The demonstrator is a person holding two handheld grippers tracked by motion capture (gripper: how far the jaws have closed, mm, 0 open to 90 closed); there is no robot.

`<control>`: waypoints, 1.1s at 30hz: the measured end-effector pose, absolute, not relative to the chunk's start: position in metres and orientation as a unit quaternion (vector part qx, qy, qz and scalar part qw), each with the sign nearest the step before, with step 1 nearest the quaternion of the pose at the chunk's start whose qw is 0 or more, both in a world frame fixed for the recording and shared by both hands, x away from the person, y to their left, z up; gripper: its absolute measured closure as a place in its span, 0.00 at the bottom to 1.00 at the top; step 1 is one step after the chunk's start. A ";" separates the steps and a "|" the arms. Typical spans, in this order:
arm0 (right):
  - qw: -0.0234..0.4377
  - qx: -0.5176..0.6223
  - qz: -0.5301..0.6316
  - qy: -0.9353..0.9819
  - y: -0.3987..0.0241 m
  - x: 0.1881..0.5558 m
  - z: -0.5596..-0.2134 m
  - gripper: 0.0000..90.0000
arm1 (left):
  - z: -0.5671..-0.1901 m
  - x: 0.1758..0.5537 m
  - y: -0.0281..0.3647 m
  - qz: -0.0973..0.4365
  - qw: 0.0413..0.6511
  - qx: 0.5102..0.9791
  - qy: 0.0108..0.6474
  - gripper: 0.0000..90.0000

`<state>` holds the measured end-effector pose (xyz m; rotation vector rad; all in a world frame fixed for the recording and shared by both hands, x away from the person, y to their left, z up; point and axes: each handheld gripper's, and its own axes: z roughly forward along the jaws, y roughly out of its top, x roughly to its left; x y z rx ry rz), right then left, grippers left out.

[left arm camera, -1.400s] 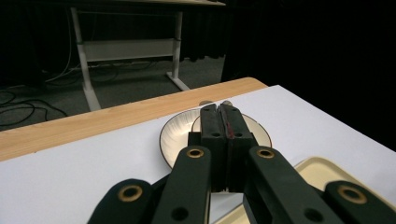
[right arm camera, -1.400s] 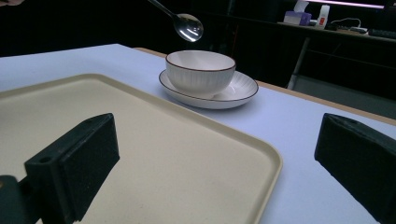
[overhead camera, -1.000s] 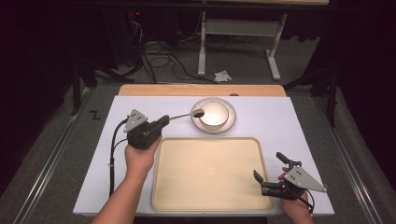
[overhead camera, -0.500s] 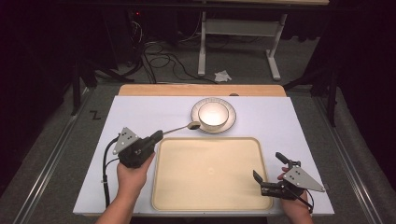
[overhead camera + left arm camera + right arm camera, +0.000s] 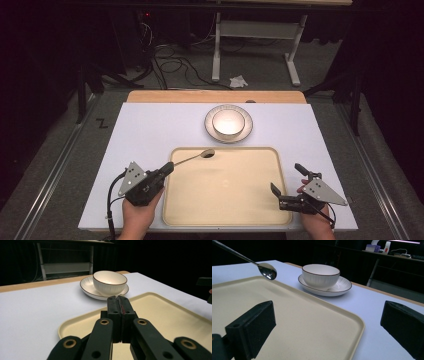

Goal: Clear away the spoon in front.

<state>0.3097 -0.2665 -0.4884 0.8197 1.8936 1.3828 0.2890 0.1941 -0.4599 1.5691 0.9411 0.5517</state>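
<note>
On the white worktop point(image 5: 150, 130), as seen from the high view, a cream tray point(image 5: 270, 160) is placed against the near edge, and a bowl point(image 5: 228, 122) is seated in a saucer point(image 5: 212, 131) just beyond the tray's far rim. At the tray's near-left corner the left gripper point(image 5: 168, 166) is clenched on the handle of a metal spoon point(image 5: 196, 157), which is held above the tray's far-left corner with its polished oval head over the rim. At the near-right corner the right gripper point(image 5: 287, 186) is held released, its jaws well apart.

From the left gripper view, the jaws are seen pressed together over the tray point(image 5: 175, 315); the white ribbed bowl point(image 5: 110, 282), edged with a dark line, is seated in its saucer point(image 5: 87, 288) beyond.

From the right gripper view, the jaws are spread wide. The spoon point(image 5: 265, 270) is seen at upper left, its shiny head above the tray point(image 5: 312, 322), with the bowl point(image 5: 321, 275) and saucer point(image 5: 342, 288) behind.
</note>
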 end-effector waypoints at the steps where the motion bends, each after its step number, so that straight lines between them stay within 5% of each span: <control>1: 0.323 0.312 0.527 0.721 -0.267 0.310 -0.488 0.00 | -0.463 0.287 0.195 0.228 0.583 0.667 0.405 1.00; 16: 0.323 0.310 0.520 0.728 -0.265 0.311 -0.490 0.00 | -0.479 0.290 0.193 0.176 0.594 0.667 0.414 1.00; 26: 0.320 0.309 0.518 0.730 -0.265 0.311 -0.490 0.00 | -0.498 0.307 0.200 0.047 0.611 0.657 0.439 1.00; 33: 0.320 0.306 0.520 0.731 -0.265 0.312 -0.490 0.00 | -0.507 0.311 0.198 0.003 0.615 0.645 0.454 1.00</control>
